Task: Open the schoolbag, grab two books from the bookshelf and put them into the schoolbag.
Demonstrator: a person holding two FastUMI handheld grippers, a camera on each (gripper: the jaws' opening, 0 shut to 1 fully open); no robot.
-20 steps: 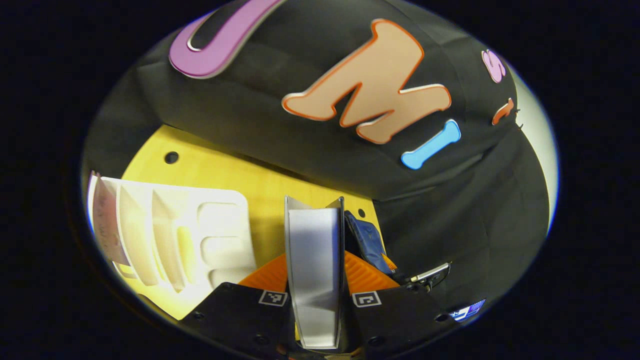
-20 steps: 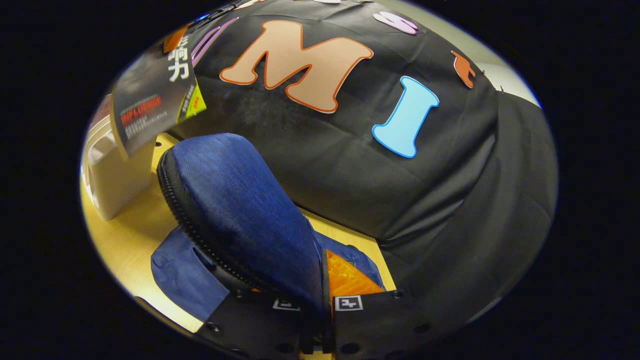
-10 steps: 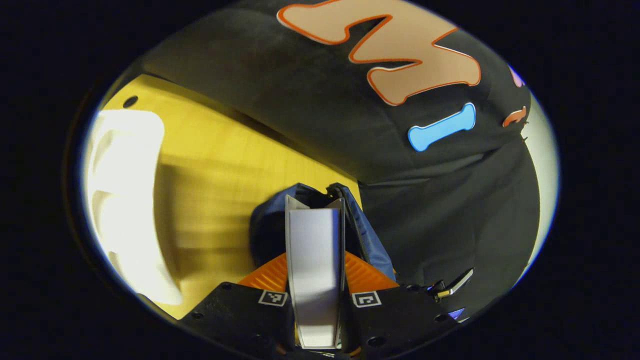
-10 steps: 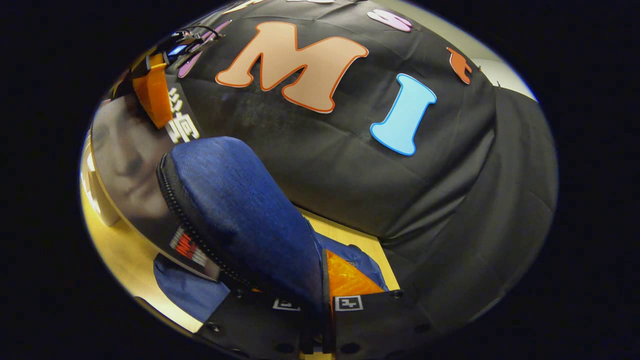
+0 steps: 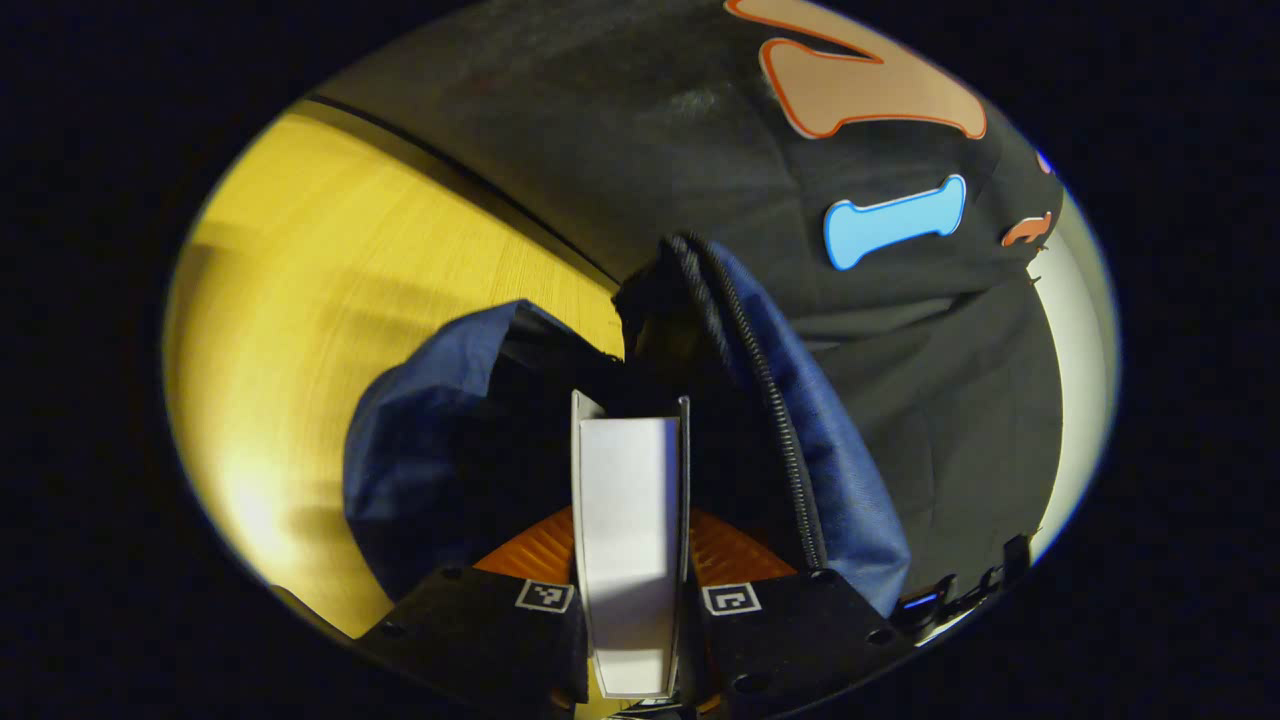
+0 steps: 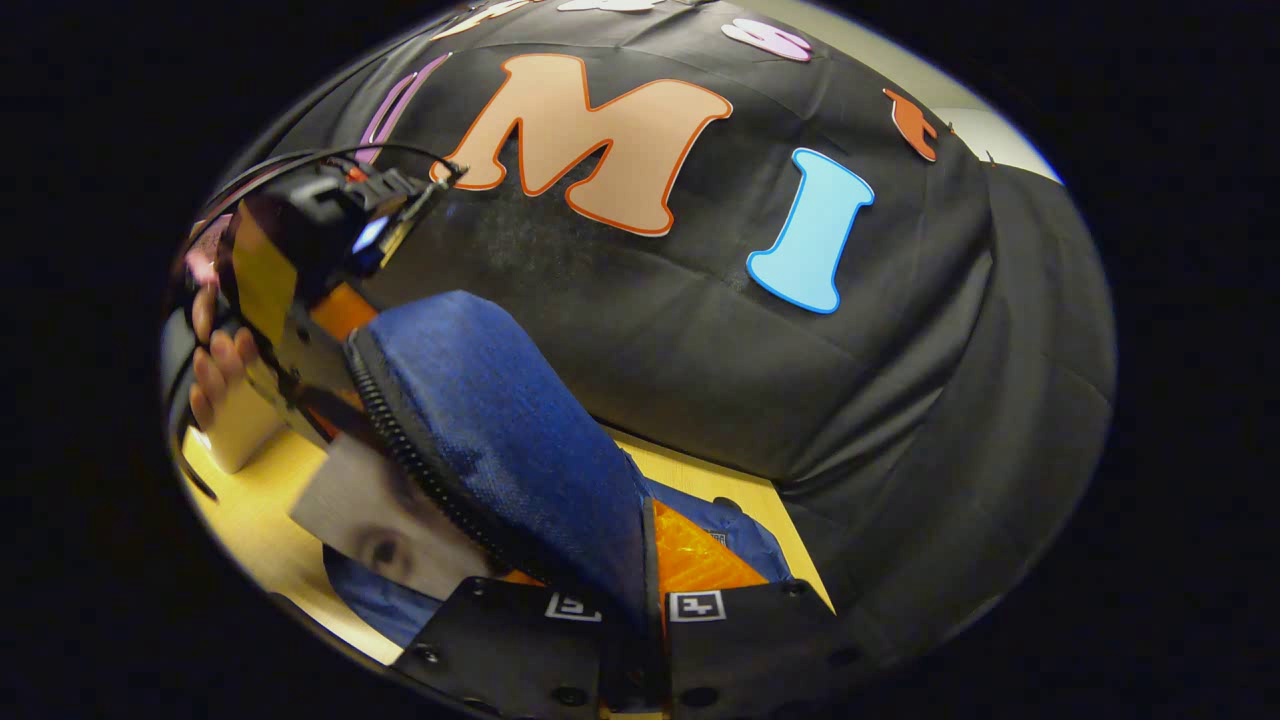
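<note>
The left gripper (image 5: pixel 630 560) has its two fingers closed against the covers of a thick book with pale page edges (image 5: pixel 628 530), holding it edge-on and pointed down over the dark open mouth of the blue fabric schoolbag (image 5: pixel 440 420), which sits on the yellow wooden table (image 5: pixel 330 290). The book's far corner is at the opening, between the bag's slumped front panel and its raised flap. The right gripper (image 6: pixel 645 600) is pinched shut on that blue zip-edged flap (image 6: pixel 500 420), holding it up and back. In the right gripper view, the book's printed cover (image 6: pixel 400 510) shows just beside the flap's zip, low over the bag. Above it is the left gripper's body (image 6: pixel 320 230), and a person's hand (image 6: pixel 215 365) grips it from behind.
</note>
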